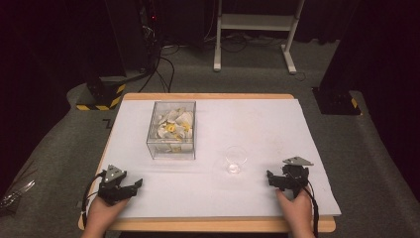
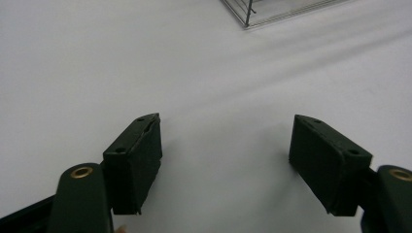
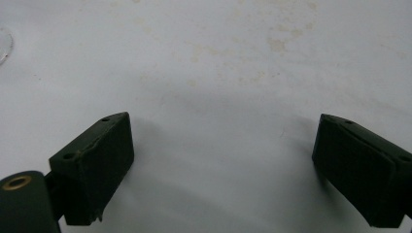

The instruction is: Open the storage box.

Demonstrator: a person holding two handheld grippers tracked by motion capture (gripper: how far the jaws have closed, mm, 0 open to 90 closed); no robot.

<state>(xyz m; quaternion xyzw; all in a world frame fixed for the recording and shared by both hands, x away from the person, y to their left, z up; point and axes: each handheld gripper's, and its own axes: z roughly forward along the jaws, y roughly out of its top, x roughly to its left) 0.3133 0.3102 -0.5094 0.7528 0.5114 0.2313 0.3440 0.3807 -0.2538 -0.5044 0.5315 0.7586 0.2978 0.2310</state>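
Note:
A clear plastic box (image 1: 172,130) holding several white and yellow pieces stands on the white sheet left of centre; a corner of the box (image 2: 252,14) shows at the top of the left gripper view. A small clear cup (image 1: 236,159) stands upright right of the box, its rim (image 3: 4,43) at the left edge of the right gripper view. My left gripper (image 1: 130,186) rests near the front left edge, open, nothing between its jaws (image 2: 226,145). My right gripper (image 1: 275,179) rests at the front right, open and empty (image 3: 221,145), a little right of the cup.
The table (image 1: 208,96) is wooden, covered by the white sheet (image 1: 257,124), which carries faint yellowish stains (image 3: 272,43). A white frame (image 1: 257,22) and black stands with yellow-black bases (image 1: 101,96) stand on the floor behind the table.

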